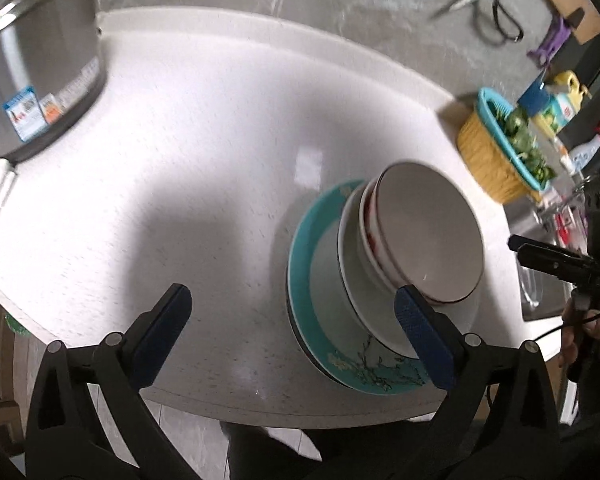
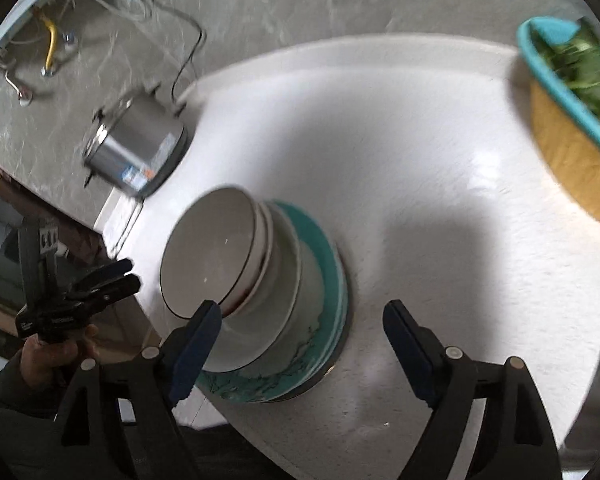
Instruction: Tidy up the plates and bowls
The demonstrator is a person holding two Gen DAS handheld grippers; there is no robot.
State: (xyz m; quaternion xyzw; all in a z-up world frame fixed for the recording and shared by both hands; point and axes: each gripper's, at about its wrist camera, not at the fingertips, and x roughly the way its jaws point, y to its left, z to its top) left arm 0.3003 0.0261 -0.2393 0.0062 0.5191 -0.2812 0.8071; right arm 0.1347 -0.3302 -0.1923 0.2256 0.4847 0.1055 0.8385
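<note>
A stack stands on the white counter (image 1: 204, 168): a teal floral plate (image 1: 300, 264) at the bottom, a white bowl (image 1: 350, 264) on it, then nested white bowls with red marks (image 1: 428, 236) on top. The same stack shows in the right wrist view, with the plate (image 2: 332, 272) and top bowl (image 2: 208, 256). My left gripper (image 1: 292, 312) is open and empty, just left of and in front of the stack. My right gripper (image 2: 300, 332) is open and empty, in front of the stack. The right gripper also shows in the left wrist view (image 1: 556, 260), the left one in the right wrist view (image 2: 100, 284).
A steel rice cooker (image 1: 32, 76) stands at the back left of the counter. A yellow basket with a teal rim (image 1: 492, 152) holds greens at the right. Bottles (image 1: 556, 108) and a sink (image 1: 540, 280) lie beyond it. Scissors (image 1: 488, 0) hang on the grey wall.
</note>
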